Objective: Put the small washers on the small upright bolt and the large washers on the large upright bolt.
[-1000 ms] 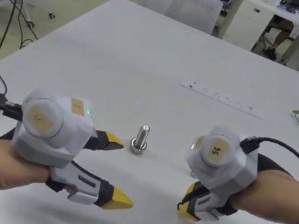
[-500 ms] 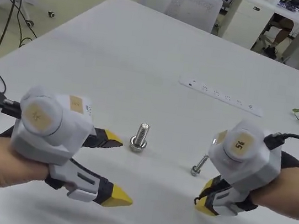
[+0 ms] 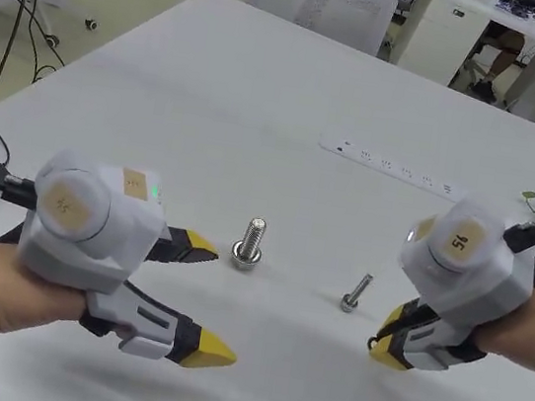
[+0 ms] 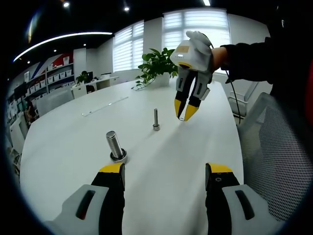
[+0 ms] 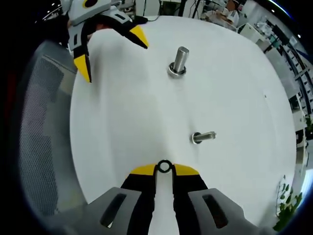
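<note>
At the far left, the left gripper (image 3: 206,300) hovers low over the white workbench (image 3: 260,110) with its jaws spread wide and nothing between them. It looks parked there, just short of the bolts and out of the other tool's path, rather than engaged in a pick. Just beyond its upper jaw tip stands the large bolt (image 3: 251,243), upright with its thread pointing up so that washers can drop over it. A bright collar (image 4: 118,157) sits round its foot, and it is not possible to tell whether this is the bolt's head or a washer already seated. Further right, well apart from it, the small bolt (image 3: 356,293) also stands on its head, as the left gripper view shows, with its thin shank bare and nothing threaded on it. On the right, the right gripper (image 3: 386,347) hangs near the small bolt but clear of it, jaws pinched together on a small washer (image 5: 165,167). In the right gripper view the ring sits at the very tips, held by its rim so the hole is free to pass over the thread. By this reading the washer is bound for the small bolt. The next move probably calls for bringing the hole squarely above the shank before letting go, since the slim bolt could easily tip if nudged.
</note>
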